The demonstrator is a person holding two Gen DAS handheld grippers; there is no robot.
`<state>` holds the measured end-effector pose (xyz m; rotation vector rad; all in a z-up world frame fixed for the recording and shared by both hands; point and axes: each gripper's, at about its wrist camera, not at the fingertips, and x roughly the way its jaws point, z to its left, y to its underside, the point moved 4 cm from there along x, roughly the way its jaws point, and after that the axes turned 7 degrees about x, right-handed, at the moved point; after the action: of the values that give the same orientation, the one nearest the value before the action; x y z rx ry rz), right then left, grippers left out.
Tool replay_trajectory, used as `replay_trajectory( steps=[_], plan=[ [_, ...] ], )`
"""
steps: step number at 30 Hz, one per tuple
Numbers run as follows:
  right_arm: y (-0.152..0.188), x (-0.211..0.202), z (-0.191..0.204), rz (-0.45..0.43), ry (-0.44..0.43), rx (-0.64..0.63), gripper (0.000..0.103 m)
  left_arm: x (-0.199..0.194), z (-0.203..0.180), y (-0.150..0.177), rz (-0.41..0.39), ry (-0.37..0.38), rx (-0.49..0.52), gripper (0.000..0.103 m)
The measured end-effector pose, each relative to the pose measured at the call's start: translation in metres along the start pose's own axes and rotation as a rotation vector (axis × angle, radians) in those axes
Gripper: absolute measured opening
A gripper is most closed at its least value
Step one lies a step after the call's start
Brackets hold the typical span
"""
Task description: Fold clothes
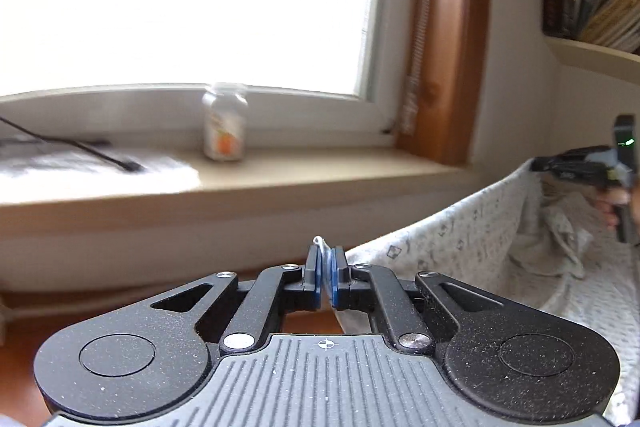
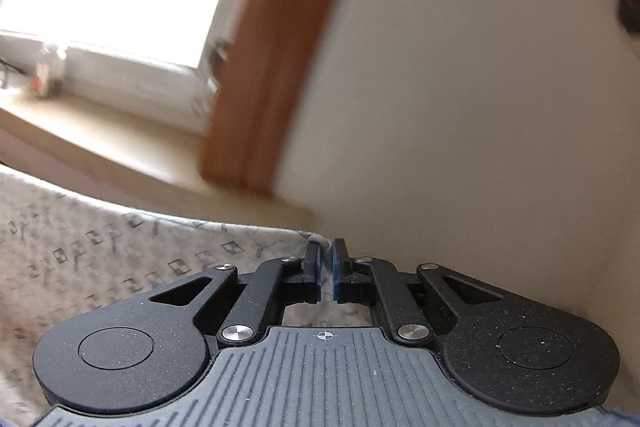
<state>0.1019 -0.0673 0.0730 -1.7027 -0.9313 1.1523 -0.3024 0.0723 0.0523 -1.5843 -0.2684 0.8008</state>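
Left wrist: patterned cloth [image 1: 460,227] stretched lengthwise between both claws.

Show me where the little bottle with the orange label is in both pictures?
Left wrist view: the small clear bottle with the orange label stands on the beige windowsill, just left of the picture's middle.
Right wrist view: the same bottle is a small blur at the far left edge, on the windowsill.
Shared landmark: the brown wooden window frame, right of the bottle in both.
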Motion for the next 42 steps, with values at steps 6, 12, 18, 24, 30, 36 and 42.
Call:
replay_trajectory(
  steps=[6,12,18,24,30,36,42],
  plan=[
    [-0.034,0.003,0.050,-0.053,-0.015,-0.093,0.006,0.008,0.053,-0.006,0.001,-0.144,0.005,0.005],
    [-0.039,0.028,0.091,-0.049,0.040,-0.225,0.005,0.032,0.088,-0.004,0.085,-0.159,0.000,0.005],
    [-0.010,0.070,0.096,0.069,0.097,-0.240,0.009,0.038,0.070,0.023,0.146,-0.127,-0.003,0.022],
    [-0.005,0.046,0.076,0.110,-0.092,-0.031,0.049,0.017,0.039,0.014,0.104,-0.110,0.002,0.045],
    [0.022,-0.013,0.032,0.107,-0.107,0.077,0.051,0.032,-0.037,-0.001,0.099,0.075,0.050,0.062],
    [0.100,-0.036,-0.039,0.303,-0.018,0.206,0.051,0.067,-0.114,0.008,0.155,0.226,0.128,0.068],
    [0.147,-0.062,-0.068,0.362,0.022,0.305,0.051,0.093,-0.144,0.018,0.204,0.289,0.143,0.070]
  ],
)
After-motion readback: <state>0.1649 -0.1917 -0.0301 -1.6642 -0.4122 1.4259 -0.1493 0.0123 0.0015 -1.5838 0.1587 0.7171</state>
